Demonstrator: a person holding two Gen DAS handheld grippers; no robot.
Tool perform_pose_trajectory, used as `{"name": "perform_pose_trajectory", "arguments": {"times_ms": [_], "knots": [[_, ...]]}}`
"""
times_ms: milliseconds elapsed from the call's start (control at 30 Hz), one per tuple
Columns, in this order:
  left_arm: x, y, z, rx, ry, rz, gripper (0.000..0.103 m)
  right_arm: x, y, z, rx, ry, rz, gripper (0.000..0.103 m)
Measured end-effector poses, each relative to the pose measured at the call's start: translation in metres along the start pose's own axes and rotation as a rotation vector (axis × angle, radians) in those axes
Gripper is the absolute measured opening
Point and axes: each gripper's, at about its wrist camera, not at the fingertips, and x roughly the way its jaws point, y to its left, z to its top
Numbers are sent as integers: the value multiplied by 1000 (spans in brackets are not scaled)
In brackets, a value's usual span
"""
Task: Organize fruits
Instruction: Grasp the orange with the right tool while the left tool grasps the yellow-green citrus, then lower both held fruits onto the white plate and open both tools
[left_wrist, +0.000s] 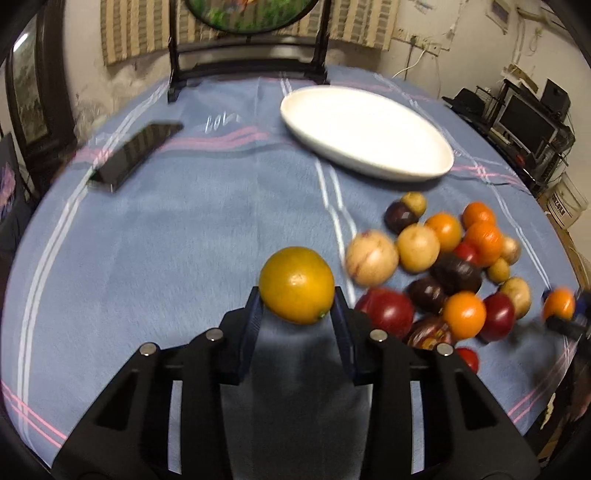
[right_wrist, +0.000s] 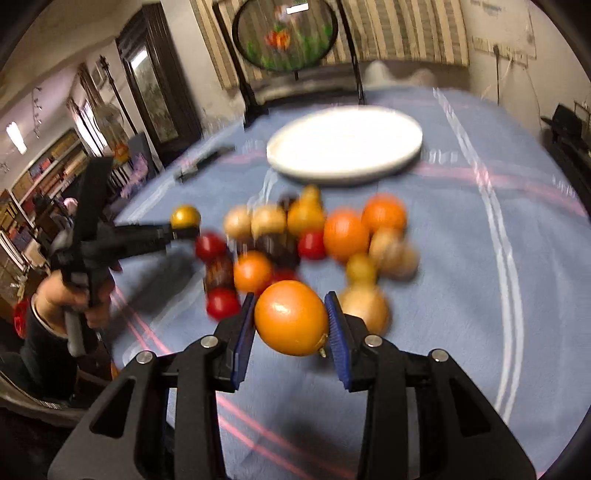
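My left gripper (left_wrist: 297, 295) is shut on a yellow-orange citrus fruit (left_wrist: 296, 284) and holds it above the blue cloth, left of the fruit pile (left_wrist: 443, 269). My right gripper (right_wrist: 291, 317) is shut on an orange (right_wrist: 290, 321) just in front of the same pile (right_wrist: 303, 240). The pile holds oranges, red, dark purple and tan fruits. A white oval plate (left_wrist: 369, 133) lies empty beyond the pile; it also shows in the right wrist view (right_wrist: 345, 146). The left gripper with its fruit shows in the right wrist view (right_wrist: 184, 221), and the right one at the left wrist view's right edge (left_wrist: 559, 306).
A black phone (left_wrist: 135, 155) lies on the blue striped tablecloth (left_wrist: 166, 258) at the far left. A dark wooden stand with a round picture (left_wrist: 247, 48) stands at the table's back edge. Shelves and furniture surround the table.
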Motion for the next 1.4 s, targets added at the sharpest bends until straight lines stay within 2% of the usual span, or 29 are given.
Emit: {"name": "perform_pose_trajectory", "arguments": {"times_ms": [100, 233, 300, 400, 533, 667, 700, 767, 800, 867, 1000, 1133, 1200, 1400], "knots": [[-6, -7, 24, 8, -24, -24, 38, -6, -4, 38, -35, -62, -41, 38], [4, -22, 74, 19, -61, -39, 38, 20, -9, 86, -94, -72, -131, 38], [21, -32, 99, 20, -57, -68, 38, 49, -15, 108, -107, -45, -172, 38], [60, -42, 129, 1, -10, -66, 38, 94, -36, 131, -66, 17, -209, 38], [96, -51, 142, 1, 42, -48, 38, 140, -59, 147, -33, 102, -239, 38], [118, -51, 151, -9, 63, -46, 42, 165, -72, 156, -8, 154, -243, 39], [118, -49, 153, -25, 57, -43, 52, 170, -75, 160, 2, 173, -263, 46], [114, -42, 157, -63, 27, -32, 62, 167, -79, 163, 24, 150, -299, 61], [110, -40, 159, -71, 11, -26, 68, 157, -79, 163, 35, 90, -289, 63], [94, -39, 158, -73, -36, -11, 79, 142, -76, 160, 34, 43, -270, 63], [56, -41, 141, -22, -114, 48, 91, 98, -78, 135, 77, -14, -243, 63], [22, -45, 106, 52, -179, 70, 95, 53, -74, 91, 91, -73, -216, 64], [9, -50, 82, 90, -194, 76, 96, 35, -71, 72, 102, -95, -209, 69], [-12, -58, 25, 85, -132, 21, 96, 1, -62, 11, 125, -108, -204, 70]]}}
